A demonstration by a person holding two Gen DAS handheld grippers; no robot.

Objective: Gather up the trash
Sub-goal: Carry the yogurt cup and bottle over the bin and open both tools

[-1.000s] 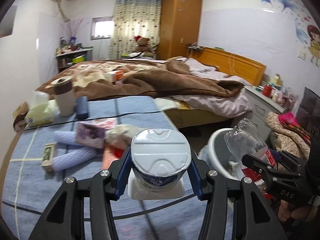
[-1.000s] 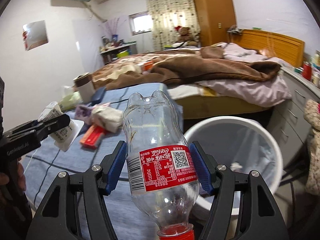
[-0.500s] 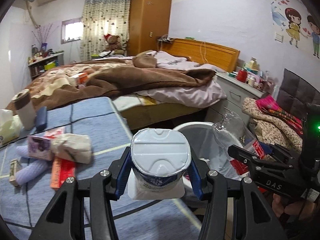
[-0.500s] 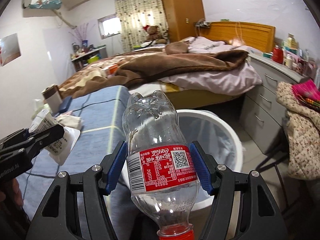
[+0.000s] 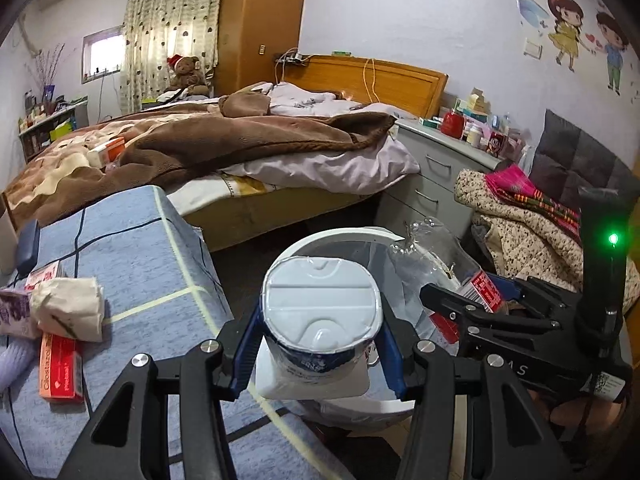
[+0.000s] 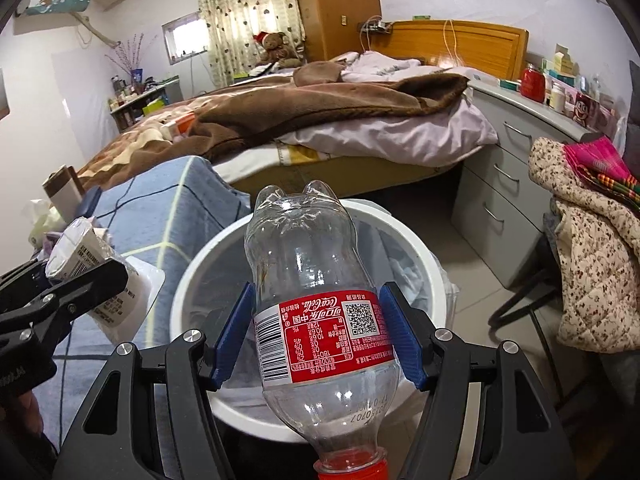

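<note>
My left gripper [image 5: 320, 344] is shut on a white yogurt cup [image 5: 320, 312] with a foil lid, held at the near rim of the white trash bin [image 5: 352, 236]. My right gripper [image 6: 316, 336] is shut on an empty clear cola bottle [image 6: 308, 276] with a red label, cap towards me, held over the same trash bin [image 6: 400, 224]. In the left wrist view the right gripper [image 5: 472, 304] and the bottle [image 5: 432, 256] show on the right, over the bin. In the right wrist view the left gripper [image 6: 72, 288] with the cup [image 6: 80, 248] sits at the left, beside the bin.
The blue quilted table [image 5: 140, 264] on the left carries a crumpled tissue [image 5: 68, 308], a red box [image 5: 60, 368] and other litter. Behind stands a bed [image 5: 240, 140] with a brown blanket, a grey drawer unit [image 6: 512, 152] and a chair piled with clothes [image 6: 592, 248].
Both grippers swung right, away from the table, and sank a little. The trash bin has grown larger and now lies just beyond both held items. Both grips are unchanged.
</note>
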